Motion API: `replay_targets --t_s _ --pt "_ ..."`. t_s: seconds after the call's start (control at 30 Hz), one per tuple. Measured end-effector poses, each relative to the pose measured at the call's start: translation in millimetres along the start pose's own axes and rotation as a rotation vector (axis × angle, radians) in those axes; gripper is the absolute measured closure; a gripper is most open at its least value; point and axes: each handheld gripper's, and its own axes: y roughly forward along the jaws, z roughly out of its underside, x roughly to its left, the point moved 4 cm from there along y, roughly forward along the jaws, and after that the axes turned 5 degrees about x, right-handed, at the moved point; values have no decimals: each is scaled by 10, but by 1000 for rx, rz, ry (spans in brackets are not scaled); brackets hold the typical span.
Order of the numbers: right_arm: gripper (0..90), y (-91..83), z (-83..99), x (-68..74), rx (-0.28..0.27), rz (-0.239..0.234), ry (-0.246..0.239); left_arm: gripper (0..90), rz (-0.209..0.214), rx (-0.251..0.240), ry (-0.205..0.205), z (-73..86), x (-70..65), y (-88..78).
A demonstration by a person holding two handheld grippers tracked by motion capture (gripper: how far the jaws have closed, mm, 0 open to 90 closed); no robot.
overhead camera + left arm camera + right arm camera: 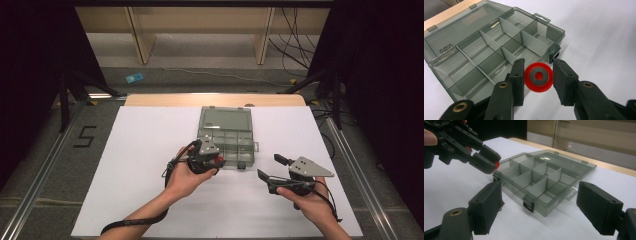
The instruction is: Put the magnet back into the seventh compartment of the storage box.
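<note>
While the person's left hand keeps its black two-jaw left gripper over the near edge of the white tabletop sheet, a small flat red plastic ring with a grey washer-like centre sits pinched between the two pads. Both pads press on the ring's rim, one on each side, and the ring faces the camera in the left gripper view. It hangs just above the front left corner of a smoke-grey transparent plastic organiser box, close to the small black latch on the box's front wall; whether the ring is over the compartment or just outside the wall is hard to judge from these angles. The box lies near the middle of the sheet with its lid swung flat open toward the far edge, and thin dividers split its tray into several bare compartments.

The right gripper, held in the right hand, rests near the front right part of the sheet, well apart from the box's right side. Its jaws are spread wide with nothing between them, pointing toward the box, as the right gripper view shows
</note>
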Motion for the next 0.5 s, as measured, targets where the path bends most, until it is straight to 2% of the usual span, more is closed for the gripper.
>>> replay_targets --t_s 0.03,0.1,0.5 --pt "215 5 -7 -18 -14 10 -21 632 -4 4 -4 -3 -1 -1" --pt "216 -1 0 1 1 -1 2 632 -4 1 -4 -16 2 10" --pt "216 -6 1 -3 6 5 -1 632 3 -3 -8 -70 2 47"
